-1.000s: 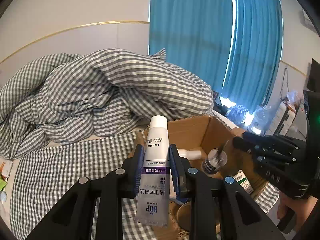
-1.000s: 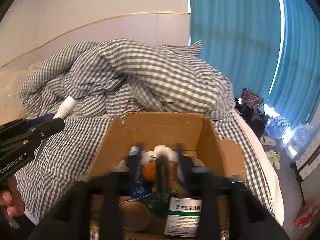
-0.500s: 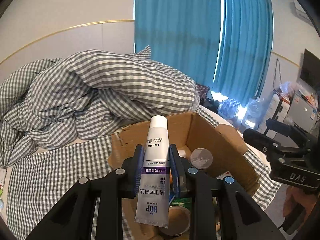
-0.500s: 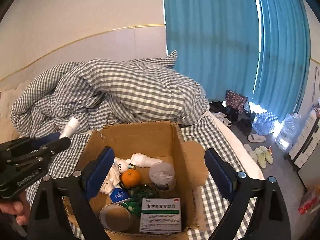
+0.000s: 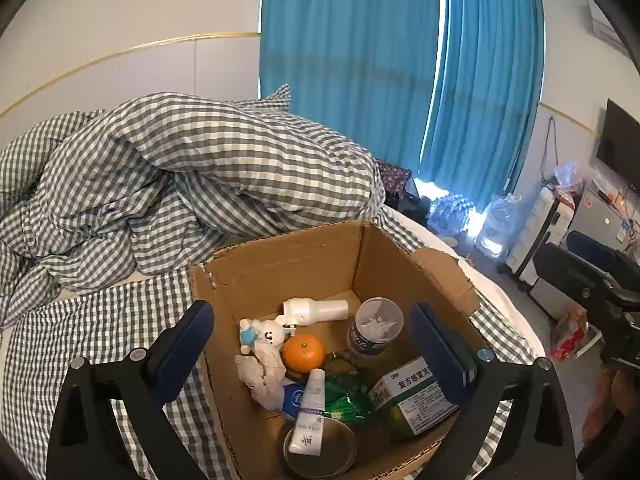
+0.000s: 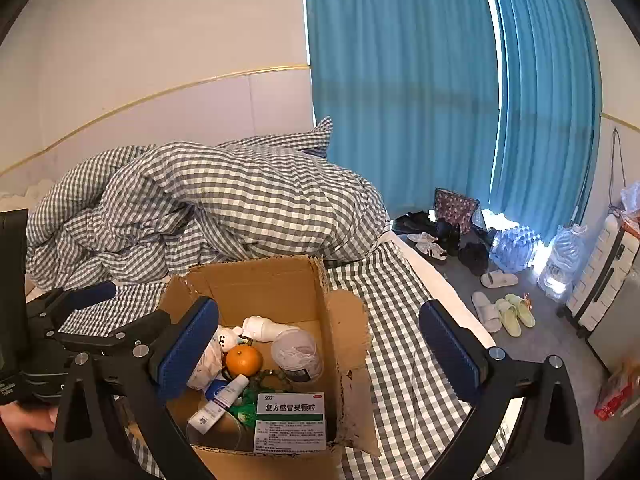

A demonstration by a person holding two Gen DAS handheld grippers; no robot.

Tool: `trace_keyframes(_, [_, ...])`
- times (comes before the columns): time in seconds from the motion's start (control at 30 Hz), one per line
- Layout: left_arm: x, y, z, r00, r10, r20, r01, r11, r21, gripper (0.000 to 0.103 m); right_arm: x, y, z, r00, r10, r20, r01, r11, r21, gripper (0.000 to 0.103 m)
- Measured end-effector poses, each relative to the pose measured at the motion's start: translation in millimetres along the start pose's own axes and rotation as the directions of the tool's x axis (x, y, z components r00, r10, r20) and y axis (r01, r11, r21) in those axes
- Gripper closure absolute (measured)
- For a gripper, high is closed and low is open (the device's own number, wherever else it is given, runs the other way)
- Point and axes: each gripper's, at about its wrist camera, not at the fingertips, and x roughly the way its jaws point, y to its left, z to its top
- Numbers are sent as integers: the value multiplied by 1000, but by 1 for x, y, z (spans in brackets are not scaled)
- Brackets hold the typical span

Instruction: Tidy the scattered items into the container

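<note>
Tube (image 5: 308,414) in box (image 5: 280,264), long axis 6–12 o'clock, cap at 12, directly under L gripper (image 5: 312,344). Both jaws wide open, empty. R gripper (image 6: 320,352) off toward 3 o'clock; L nearer.

A bedroom: rumpled checked duvet (image 5: 208,168) on a bed, blue curtains (image 6: 440,92).

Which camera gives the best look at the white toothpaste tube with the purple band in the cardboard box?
The left wrist view. The white toothpaste tube with the purple band lies unobstructed and nearly head-on, cap up, its printing visible. The right wrist view shows the tube slanted and smaller, beside a blue pad of the right hand-held gripper.
</note>
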Motion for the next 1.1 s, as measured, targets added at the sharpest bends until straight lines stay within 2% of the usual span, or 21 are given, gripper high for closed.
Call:
trace_keyframes(0.47, [-40,19,0,997,56,48,-57,998,31,0,-13,37,6,1000,8,18,-7,999,-35,0])
trace_keyframes(0.8, [-89,70,-6,987,127,97,-125,992,-26,0,-28,88,16,999,20,47,-16,998,-67,0])
trace_keyframes(1.1, [-133,121,-16,970,207,126,-197,976,-88,0,-34,144,20,995,76,58,-70,993,-98,0])
